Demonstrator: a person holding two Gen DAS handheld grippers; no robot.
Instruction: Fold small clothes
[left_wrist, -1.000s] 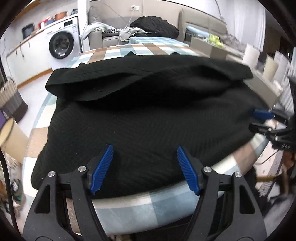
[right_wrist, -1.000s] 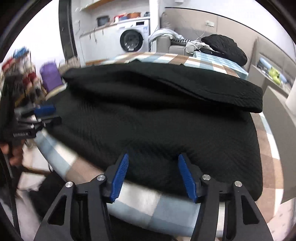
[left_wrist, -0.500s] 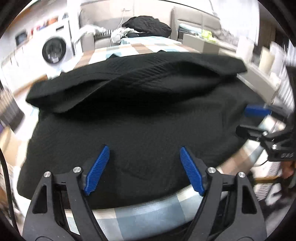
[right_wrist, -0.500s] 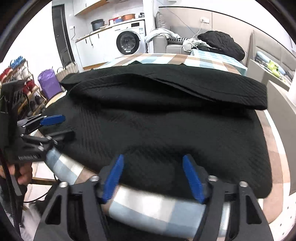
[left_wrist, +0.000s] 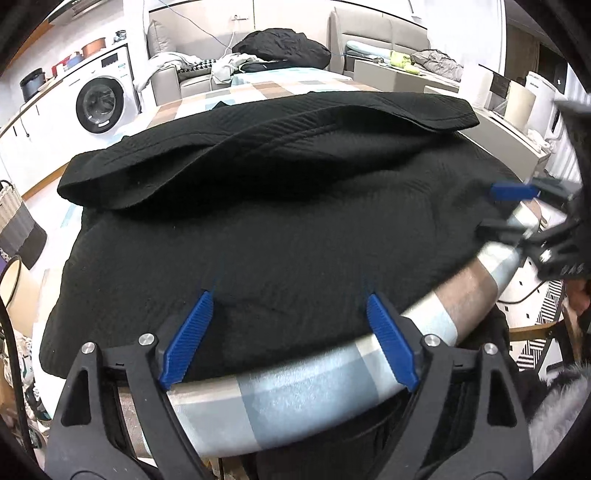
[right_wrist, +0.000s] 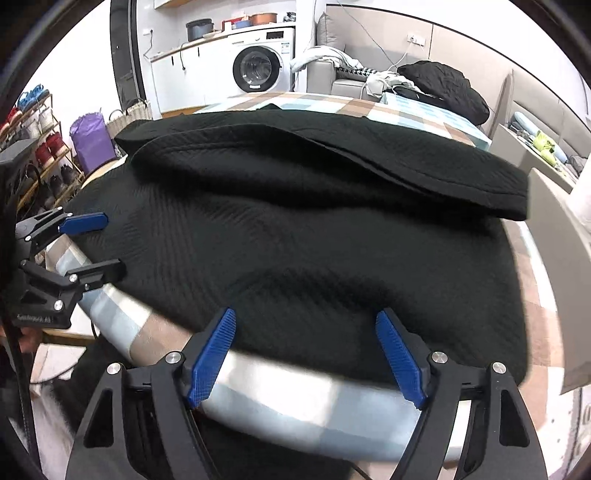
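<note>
Black knit garment (left_wrist: 280, 221) lies spread over most of the round table (left_wrist: 295, 402), its near hem along the near edge, with one long flap folded across the far part. Texture is ribbed or quilted, looks thick-ish, soft and floppy, probably light to medium weight, not slippery, not fragile; it should drape and sag when lifted, so likely needs two grip points. Best hold is judged to be the near hem, one gripper toward each near corner, pinching a single layer, not the doubled flap. Left gripper (left_wrist: 288, 339) sits at the near edge, jaws wide and having just been opening, hem fabric lying between the blue pads (left_wrist: 188, 339) but not pinched. Right gripper (right_wrist: 308, 356) likewise stands wide, jaws having just opened further, fabric edge between them, nothing held. Each gripper shows at the side in the other's view, apart along the near edge. Table has a checked blue, tan and white cloth, smooth-looking, so the garment may slide when pulled. Room: washing machine (right_wrist: 258, 70), sofa with piled clothes (left_wrist: 284, 48), shoe rack (right_wrist: 33, 144), baskets, fairly cluttered.
</note>
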